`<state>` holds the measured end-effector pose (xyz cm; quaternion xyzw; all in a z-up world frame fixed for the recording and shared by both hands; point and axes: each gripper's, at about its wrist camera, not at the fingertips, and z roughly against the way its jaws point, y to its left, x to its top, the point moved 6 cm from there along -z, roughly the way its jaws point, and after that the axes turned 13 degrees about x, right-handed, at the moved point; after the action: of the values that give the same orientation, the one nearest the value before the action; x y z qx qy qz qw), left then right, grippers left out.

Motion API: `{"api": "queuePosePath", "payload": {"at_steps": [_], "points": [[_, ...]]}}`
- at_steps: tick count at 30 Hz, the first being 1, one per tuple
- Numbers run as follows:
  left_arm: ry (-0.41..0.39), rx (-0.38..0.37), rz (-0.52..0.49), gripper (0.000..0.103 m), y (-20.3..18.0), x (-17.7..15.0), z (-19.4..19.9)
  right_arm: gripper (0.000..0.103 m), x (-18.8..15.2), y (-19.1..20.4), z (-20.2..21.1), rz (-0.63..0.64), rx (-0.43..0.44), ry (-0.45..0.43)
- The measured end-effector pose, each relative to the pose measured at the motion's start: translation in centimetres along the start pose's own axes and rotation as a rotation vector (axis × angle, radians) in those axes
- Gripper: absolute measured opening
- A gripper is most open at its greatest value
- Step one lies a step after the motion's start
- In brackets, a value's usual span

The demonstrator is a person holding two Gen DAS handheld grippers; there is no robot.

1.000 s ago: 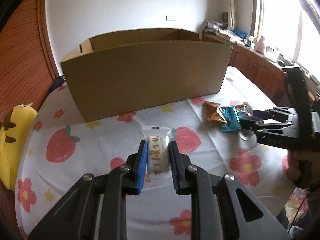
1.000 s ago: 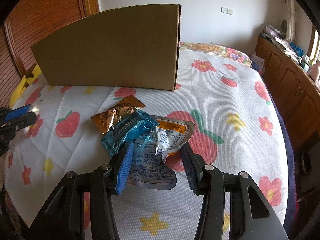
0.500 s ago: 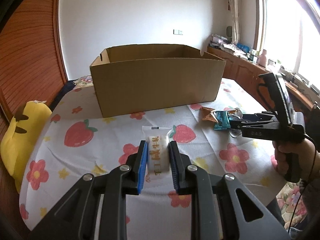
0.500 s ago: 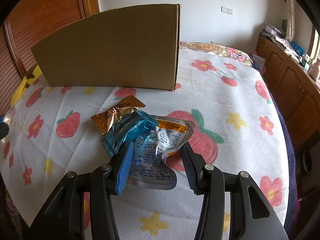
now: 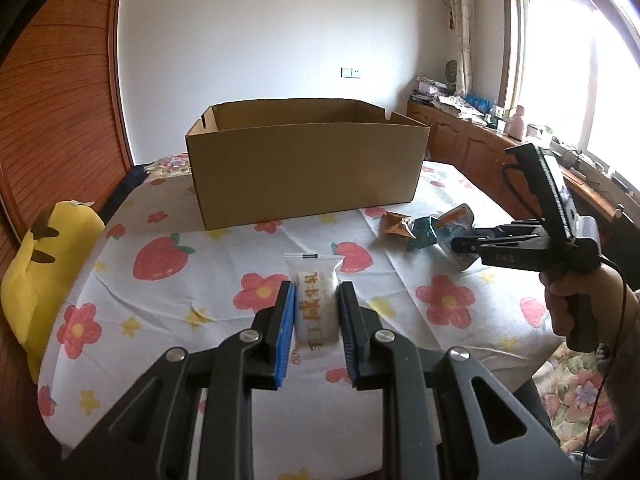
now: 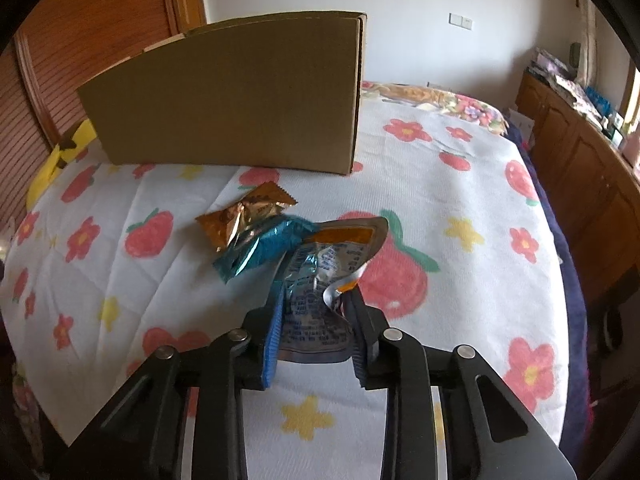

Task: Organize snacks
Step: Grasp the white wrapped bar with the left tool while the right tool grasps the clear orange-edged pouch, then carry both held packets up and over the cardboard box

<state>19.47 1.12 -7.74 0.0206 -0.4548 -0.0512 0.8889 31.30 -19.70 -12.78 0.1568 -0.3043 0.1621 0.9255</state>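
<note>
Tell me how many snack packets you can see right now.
4. A white packet in the left gripper; a silver pouch pinched by the right gripper; a teal packet and an orange packet on the tablecloth beside it. The cardboard box may hide more.

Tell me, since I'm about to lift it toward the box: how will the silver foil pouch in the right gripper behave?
Probably floppy: the silver foil pouch has buckled where the right gripper, whose jaws have just been closing, squeezes it. It looks light, thin and flat. Its far end touches the teal wrapper, so lifting may drag that along.
</note>
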Motion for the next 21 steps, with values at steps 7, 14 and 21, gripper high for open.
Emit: {"api": "queuePosePath", "payload": {"at_steps": [7,14,21], "points": [[-0.014,-0.009,-0.01,0.02,-0.8,0.4,0.8,0.025,-1.3,0.2,3.1,-0.015,0.005,-0.055],[-0.031,0.0,-0.005,0.02,-0.9,0.8,1.3,0.024,-2.3,1.5,5.3,0.007,0.016,-0.098],[-0.037,0.008,0.002,0.02,-1.0,0.7,1.6,0.022,-3.7,3.3,7.7,0.009,0.053,-0.157]]}}
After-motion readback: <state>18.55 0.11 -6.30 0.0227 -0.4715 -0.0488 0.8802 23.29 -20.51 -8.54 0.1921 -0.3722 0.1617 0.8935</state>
